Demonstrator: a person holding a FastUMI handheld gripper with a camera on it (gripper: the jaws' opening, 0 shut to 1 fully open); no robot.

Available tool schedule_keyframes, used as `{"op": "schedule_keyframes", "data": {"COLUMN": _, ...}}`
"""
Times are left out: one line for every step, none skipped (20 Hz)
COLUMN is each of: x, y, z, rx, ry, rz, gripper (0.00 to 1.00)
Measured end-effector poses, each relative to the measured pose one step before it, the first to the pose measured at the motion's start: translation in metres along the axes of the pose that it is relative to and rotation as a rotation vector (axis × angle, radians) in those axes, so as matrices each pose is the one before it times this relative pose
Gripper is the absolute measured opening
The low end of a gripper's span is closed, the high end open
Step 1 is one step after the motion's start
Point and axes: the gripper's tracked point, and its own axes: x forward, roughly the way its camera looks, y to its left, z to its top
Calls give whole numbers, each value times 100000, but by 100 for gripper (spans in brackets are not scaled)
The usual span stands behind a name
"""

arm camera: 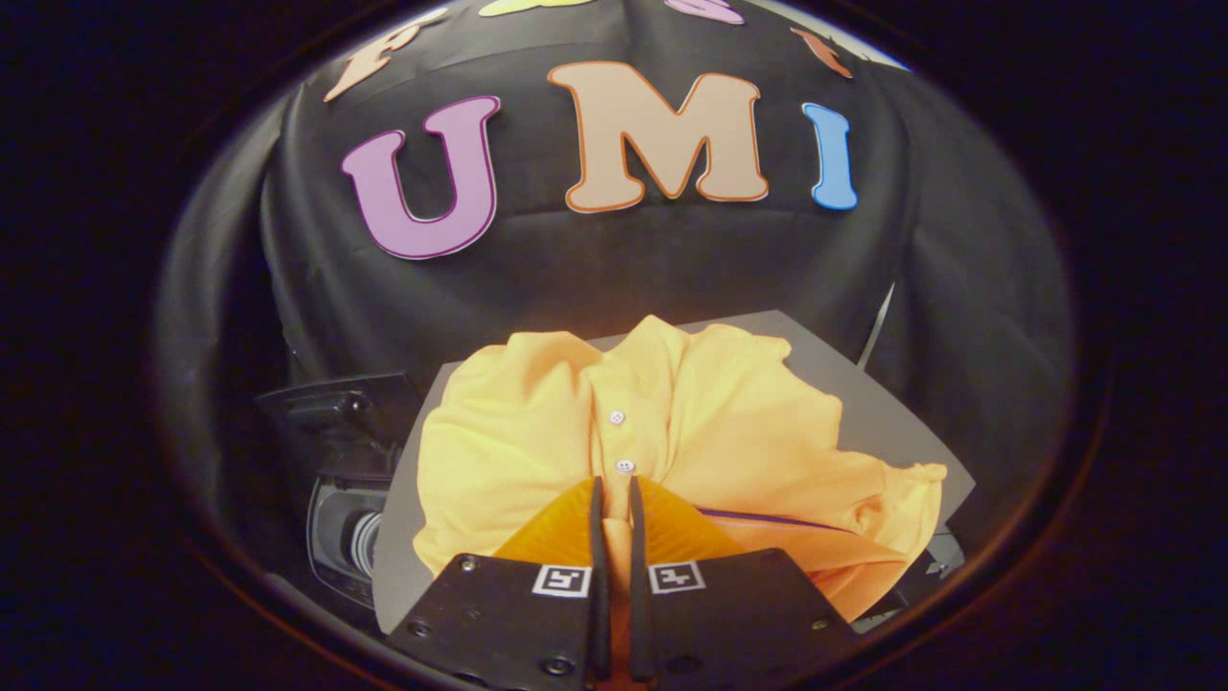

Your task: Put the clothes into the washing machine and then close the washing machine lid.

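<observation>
Right now, off to the left, I see the washing machine (336,451), dark, with what looks like its lid raised and a round opening below it; it sits just beside the left edge of a grey board (887,417). On that board lies the yellow shirt (537,432), crumpled, spreading across most of it, with a row of small white buttons (617,417) running down its middle toward me. My tongs (614,489) are drawn nearly together, only a thin gap between the two fingers (597,518), and a fold of the shirt sits pinched in that gap just below the lowest button; both fingers look pressed on the cloth. To the right of the fingers the shirt trails out to a bunched corner near the board's right edge. I cannot tell whether the board rests on a bench.
</observation>
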Motion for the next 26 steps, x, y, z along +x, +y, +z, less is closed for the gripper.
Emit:
{"op": "schedule_keyframes", "data": {"x": -698, "y": 293, "z": 45, "rx": 2290, "ry": -291, "rz": 1832, "gripper": 6}}
{"op": "schedule_keyframes", "data": {"x": -479, "y": 202, "z": 432, "rx": 1473, "ry": -1008, "rz": 1382, "gripper": 5}}
{"op": "schedule_keyframes", "data": {"x": -437, "y": 195, "z": 443, "rx": 746, "ry": -1018, "rz": 1238, "gripper": 4}}
{"op": "schedule_keyframes", "data": {"x": -527, "y": 222, "z": 347, "rx": 317, "ry": -843, "rz": 626, "gripper": 4}}
{"op": "schedule_keyframes", "data": {"x": -522, "y": 248, "z": 541, "rx": 249, "ry": -1585, "rz": 425, "gripper": 4}}
{"op": "schedule_keyframes", "data": {"x": -685, "y": 310, "z": 330, "rx": 186, "ry": -933, "rz": 458, "gripper": 4}}
{"op": "schedule_keyframes", "data": {"x": -569, "y": 436, "z": 599, "rx": 606, "ry": -1368, "rz": 720, "gripper": 4}}
{"op": "schedule_keyframes", "data": {"x": -561, "y": 487, "z": 502, "rx": 413, "ry": -1241, "rz": 524, "gripper": 4}}
{"op": "schedule_keyframes", "data": {"x": -350, "y": 468, "z": 546, "rx": 171, "ry": -958, "rz": 308, "gripper": 4}}
{"op": "schedule_keyframes", "data": {"x": -415, "y": 440, "z": 626, "rx": 193, "ry": -1539, "rz": 176, "gripper": 4}}
{"op": "schedule_keyframes", "data": {"x": -551, "y": 623, "z": 442, "rx": 284, "ry": -738, "rz": 649, "gripper": 4}}
{"op": "schedule_keyframes", "data": {"x": -491, "y": 715, "z": 655, "rx": 266, "ry": -1433, "rz": 840, "gripper": 4}}
{"op": "schedule_keyframes", "data": {"x": -407, "y": 841, "z": 604, "rx": 540, "ry": -1159, "rz": 1347, "gripper": 4}}
{"op": "schedule_keyframes", "data": {"x": -357, "y": 970, "z": 397, "rx": 8, "ry": -1045, "rz": 1289, "gripper": 4}}
{"op": "schedule_keyframes", "data": {"x": -380, "y": 935, "z": 302, "rx": -710, "ry": -1180, "rz": 908, "gripper": 4}}
{"op": "schedule_keyframes", "data": {"x": -235, "y": 900, "z": 203, "rx": -1179, "ry": -602, "rz": 733, "gripper": 4}}
{"op": "schedule_keyframes", "data": {"x": -283, "y": 852, "z": 55, "rx": -655, "ry": -665, "rz": 529, "gripper": 4}}
{"op": "schedule_keyframes", "data": {"x": -180, "y": 1148, "z": 158, "rx": 43, "ry": -1666, "rz": 1070, "gripper": 3}}
{"op": "schedule_keyframes", "data": {"x": -65, "y": 1301, "z": 7, "rx": 91, "ry": -758, "rz": 1284, "gripper": 4}}
{"op": "schedule_keyframes", "data": {"x": -37, "y": 1263, "z": -271, "rx": 249, "ry": -1220, "rz": 1411, "gripper": 3}}
{"op": "schedule_keyframes", "data": {"x": 145, "y": 1308, "z": -93, "rx": 369, "ry": -1439, "rz": 1567, "gripper": 3}}
{"op": "schedule_keyframes", "data": {"x": 134, "y": 1292, "z": -265, "rx": 700, "ry": -958, "rz": 1149, "gripper": 3}}
{"op": "schedule_keyframes", "data": {"x": 258, "y": 1472, "z": -315, "rx": -61, "ry": -593, "rz": 1578, "gripper": 3}}
{"op": "schedule_keyframes", "data": {"x": 266, "y": 1326, "z": -440, "rx": -993, "ry": -505, "rz": 1365, "gripper": 3}}
{"op": "schedule_keyframes", "data": {"x": 316, "y": 1337, "z": -309, "rx": -1600, "ry": -202, "rz": 1587, "gripper": 3}}
{"op": "schedule_keyframes", "data": {"x": 324, "y": 1289, "z": -218, "rx": -1235, "ry": -923, "rz": 1108, "gripper": 3}}
